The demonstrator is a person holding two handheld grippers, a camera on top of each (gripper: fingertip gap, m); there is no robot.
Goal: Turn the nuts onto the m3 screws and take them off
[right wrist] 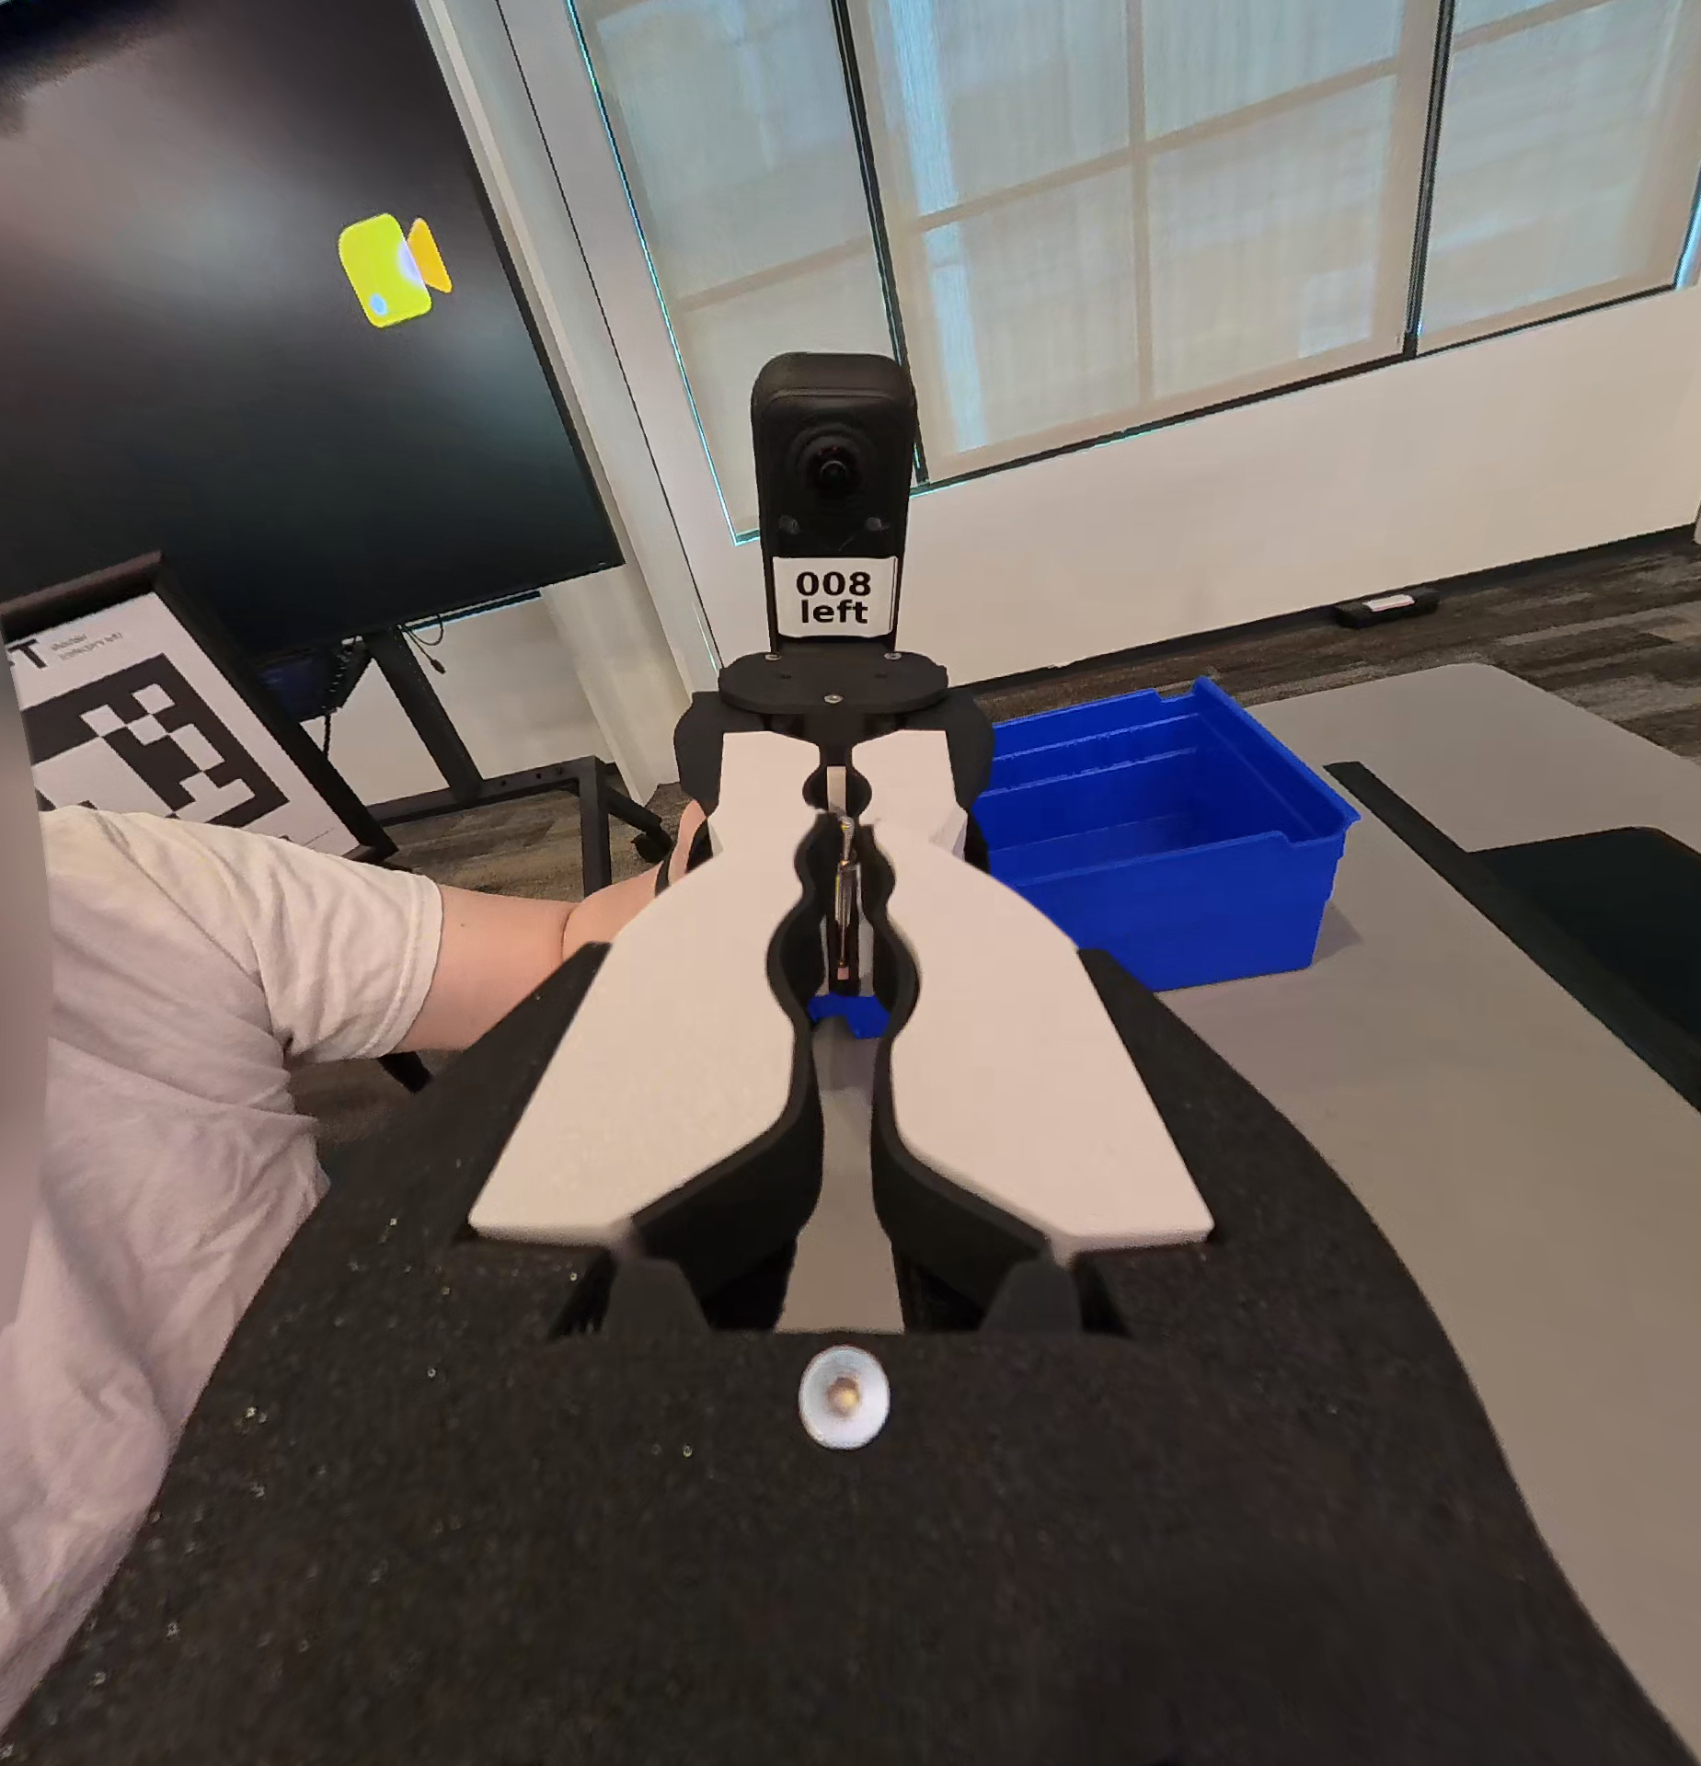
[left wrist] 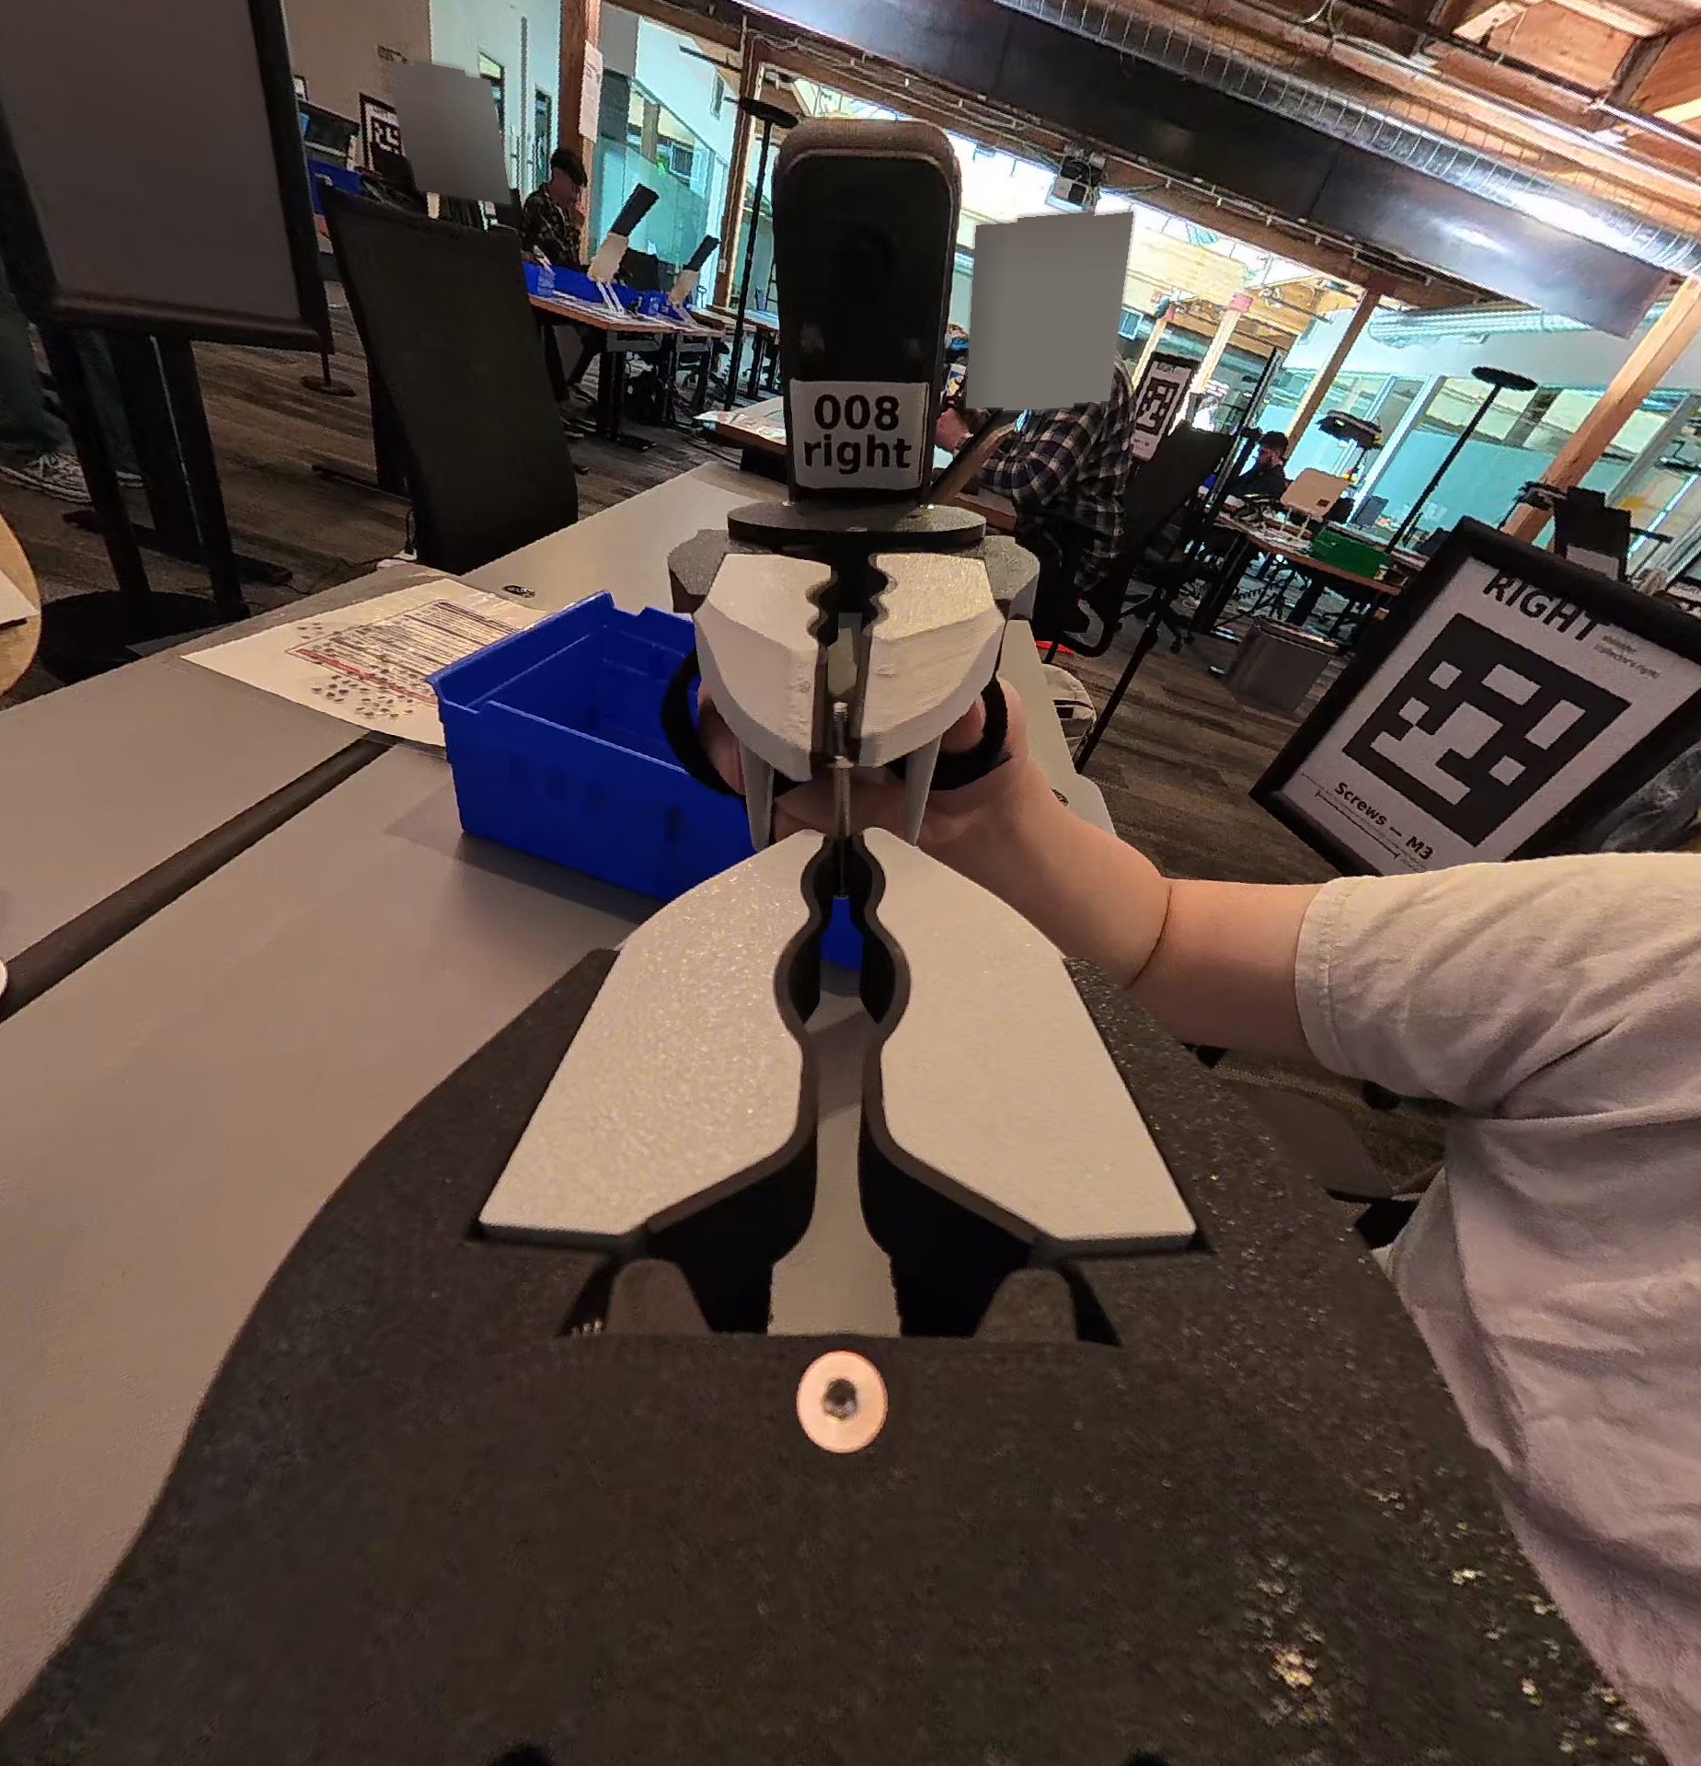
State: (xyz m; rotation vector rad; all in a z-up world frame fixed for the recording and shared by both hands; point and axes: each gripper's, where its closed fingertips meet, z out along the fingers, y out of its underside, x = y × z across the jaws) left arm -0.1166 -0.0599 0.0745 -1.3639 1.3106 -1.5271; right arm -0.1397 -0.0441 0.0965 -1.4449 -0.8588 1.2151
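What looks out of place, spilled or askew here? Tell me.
Nothing stands out. The left gripper and right gripper meet tip to tip, in line, on a thin silver metal screw above the grey tabletop. The blue plastic bin sits upright and nothing is spilled around it.

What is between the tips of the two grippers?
A thin metal screw bridges the gap between the left gripper and the right gripper. The left wrist view shows it best; any nut is too small to make out.
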